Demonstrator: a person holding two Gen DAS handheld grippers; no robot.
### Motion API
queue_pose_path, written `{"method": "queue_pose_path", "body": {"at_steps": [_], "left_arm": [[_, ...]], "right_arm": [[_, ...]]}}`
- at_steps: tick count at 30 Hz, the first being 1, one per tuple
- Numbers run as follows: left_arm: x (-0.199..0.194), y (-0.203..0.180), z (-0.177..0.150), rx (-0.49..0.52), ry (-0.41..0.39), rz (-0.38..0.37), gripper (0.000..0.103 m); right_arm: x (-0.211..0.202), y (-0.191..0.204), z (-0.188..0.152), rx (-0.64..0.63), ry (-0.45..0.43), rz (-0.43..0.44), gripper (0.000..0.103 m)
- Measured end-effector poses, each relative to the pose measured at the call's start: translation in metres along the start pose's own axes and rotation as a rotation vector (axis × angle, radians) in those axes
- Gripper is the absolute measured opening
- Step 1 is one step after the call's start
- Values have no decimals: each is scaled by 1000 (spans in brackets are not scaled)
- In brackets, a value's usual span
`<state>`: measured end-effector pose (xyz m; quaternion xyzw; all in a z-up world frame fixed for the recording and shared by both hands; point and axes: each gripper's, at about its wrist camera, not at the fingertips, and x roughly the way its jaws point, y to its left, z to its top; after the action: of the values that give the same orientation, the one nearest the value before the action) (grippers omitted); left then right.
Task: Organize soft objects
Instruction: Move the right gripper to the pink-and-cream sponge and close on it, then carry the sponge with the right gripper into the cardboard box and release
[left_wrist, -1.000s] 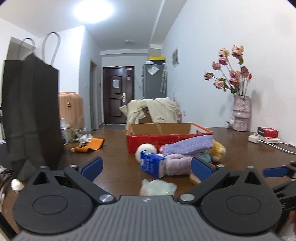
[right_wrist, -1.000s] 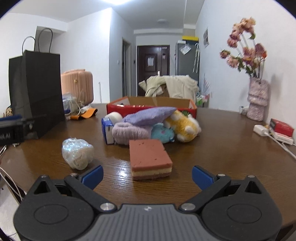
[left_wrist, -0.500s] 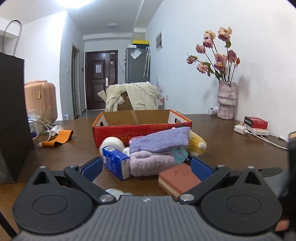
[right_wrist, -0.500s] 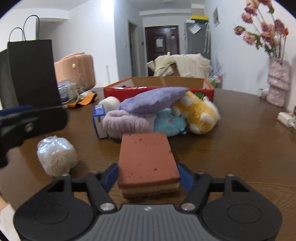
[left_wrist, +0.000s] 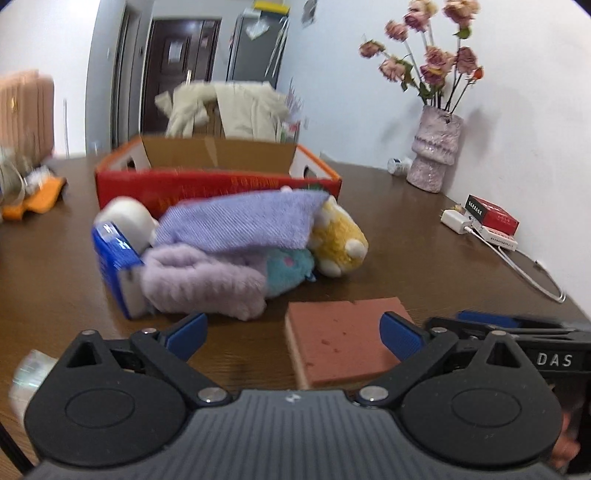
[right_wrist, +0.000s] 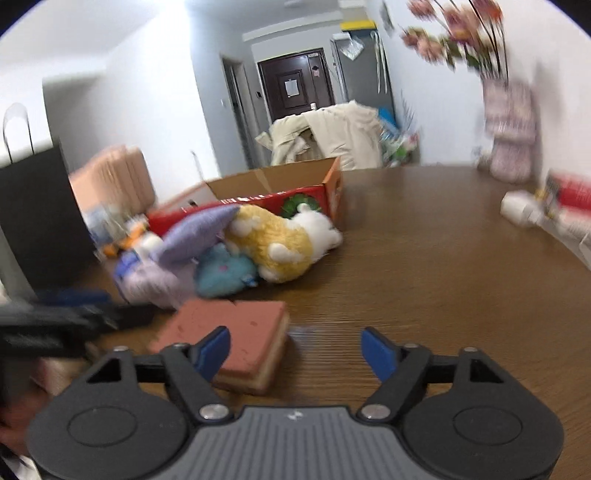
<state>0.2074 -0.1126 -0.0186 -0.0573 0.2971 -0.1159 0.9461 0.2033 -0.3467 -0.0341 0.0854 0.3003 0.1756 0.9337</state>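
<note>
A brick-red sponge (left_wrist: 340, 343) with a pale underside lies flat on the brown table (left_wrist: 424, 266). My left gripper (left_wrist: 293, 332) straddles it with jaws wide and closing; the right pad overlaps the sponge's edge and the left pad stands well clear. My right gripper (right_wrist: 295, 352) is opening over bare table, and the sponge (right_wrist: 243, 328) sits beside and behind its left finger. Further back, a purple towel (left_wrist: 240, 221), a lilac fluffy cloth (left_wrist: 203, 284), a teal plush (left_wrist: 288, 269) and a yellow plush (left_wrist: 340, 240) are piled against a red cardboard box (left_wrist: 218, 184).
A blue-and-white carton (left_wrist: 118, 266) and a white round thing (left_wrist: 129, 218) lean on the pile's left. A crumpled plastic bundle (left_wrist: 29, 373) lies near left. A vase of flowers (left_wrist: 436, 158), a red pack (left_wrist: 491, 218) and a charger cable sit right. A black bag (right_wrist: 37, 214) stands left.
The right gripper, closed around the sponge half a second ago, has let go and swung right. The left gripper has moved in over the sponge, which now lies between its jaws.
</note>
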Motion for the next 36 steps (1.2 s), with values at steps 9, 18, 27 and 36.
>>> {"method": "queue_pose_path", "body": {"at_steps": [9,18,27,36], "left_arm": [[28,9,3,-142,119,-59,59],[24,6,2,-161,104,-93,41],[-22,3,67,-120,-77,-149,39],[-1,72,202,-225,-133,-147,39]], "right_arm": [[45,-16,8,196,64,169,37],[55,-26,0,251,75,202,33],[25,-13,41,177,-34,245,32],[65,27,174,54,-149,312,32]]}}
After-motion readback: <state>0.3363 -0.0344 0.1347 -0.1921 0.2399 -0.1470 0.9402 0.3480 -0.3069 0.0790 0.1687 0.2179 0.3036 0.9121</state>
